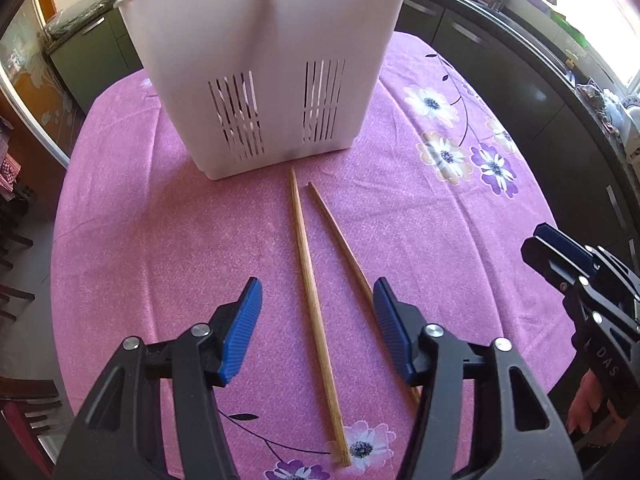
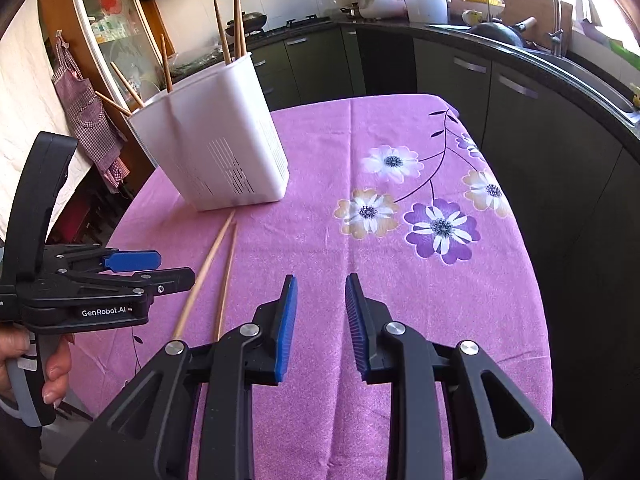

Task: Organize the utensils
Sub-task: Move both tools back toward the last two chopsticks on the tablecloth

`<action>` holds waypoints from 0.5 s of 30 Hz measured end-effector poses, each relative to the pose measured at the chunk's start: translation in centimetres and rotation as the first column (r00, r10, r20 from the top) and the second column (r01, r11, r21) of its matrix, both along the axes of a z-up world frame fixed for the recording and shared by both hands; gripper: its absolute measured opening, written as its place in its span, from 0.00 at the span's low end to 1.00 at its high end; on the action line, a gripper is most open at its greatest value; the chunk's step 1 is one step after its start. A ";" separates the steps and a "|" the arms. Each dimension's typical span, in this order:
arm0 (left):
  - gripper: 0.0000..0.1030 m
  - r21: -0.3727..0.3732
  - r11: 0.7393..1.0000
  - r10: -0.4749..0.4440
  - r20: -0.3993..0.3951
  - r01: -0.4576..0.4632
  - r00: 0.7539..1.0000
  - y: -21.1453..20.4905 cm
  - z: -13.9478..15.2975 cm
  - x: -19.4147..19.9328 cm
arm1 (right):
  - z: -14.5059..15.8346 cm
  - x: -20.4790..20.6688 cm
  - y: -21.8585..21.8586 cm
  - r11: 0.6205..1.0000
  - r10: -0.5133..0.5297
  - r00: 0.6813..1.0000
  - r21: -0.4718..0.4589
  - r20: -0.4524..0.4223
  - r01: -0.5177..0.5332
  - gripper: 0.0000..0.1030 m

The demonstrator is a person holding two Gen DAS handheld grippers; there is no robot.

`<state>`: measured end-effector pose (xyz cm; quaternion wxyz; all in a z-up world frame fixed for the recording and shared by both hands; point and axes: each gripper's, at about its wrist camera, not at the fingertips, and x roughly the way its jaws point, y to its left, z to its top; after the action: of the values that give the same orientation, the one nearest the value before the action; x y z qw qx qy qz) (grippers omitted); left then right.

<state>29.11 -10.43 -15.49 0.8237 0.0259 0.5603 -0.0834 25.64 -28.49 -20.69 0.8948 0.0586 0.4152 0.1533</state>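
Observation:
Two wooden chopsticks (image 1: 310, 292) (image 2: 208, 270) lie side by side on the pink flowered tablecloth (image 1: 160, 220) (image 2: 320, 208), their tips pointing at a white slotted utensil holder (image 1: 260, 76) (image 2: 216, 140). Several chopsticks (image 2: 232, 26) stand upright in the holder. My left gripper (image 1: 318, 286) (image 2: 172, 268) hovers over the two loose chopsticks, open, its blue pads either side of them without touching. My right gripper (image 2: 321, 280) (image 1: 536, 240) is open a little with nothing between its pads, over bare cloth to the right of the chopsticks.
Dark kitchen cabinets (image 2: 520, 92) and a counter with a sink and tap (image 2: 560, 20) run along the far and right sides of the table. A checked apron (image 2: 84, 108) hangs on the left wall. A hand (image 2: 52, 368) holds the left gripper's handle.

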 end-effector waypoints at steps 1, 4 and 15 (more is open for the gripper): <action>0.48 0.001 1.000 0.001 -0.009 -0.001 1.000 -0.1 -0.3 0.1 | -0.3 0.1 0.1 1.000 0.003 1.000 -0.002 -0.004 -0.003 0.25; 0.38 0.010 1.000 0.011 -0.027 -0.011 1.000 -0.3 -1.0 0.7 | -0.7 0.5 0.5 1.000 0.016 1.000 0.006 -0.019 -0.015 0.25; 0.26 0.057 0.998 0.036 -0.079 -0.032 0.996 -0.8 -2.9 2.1 | -0.5 0.8 0.2 1.000 0.014 0.999 0.027 -0.030 -0.014 0.25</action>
<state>31.17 -11.24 -18.35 0.8008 0.0360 0.5953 -0.0548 26.41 -28.32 -21.18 0.8864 0.0700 0.4270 0.1642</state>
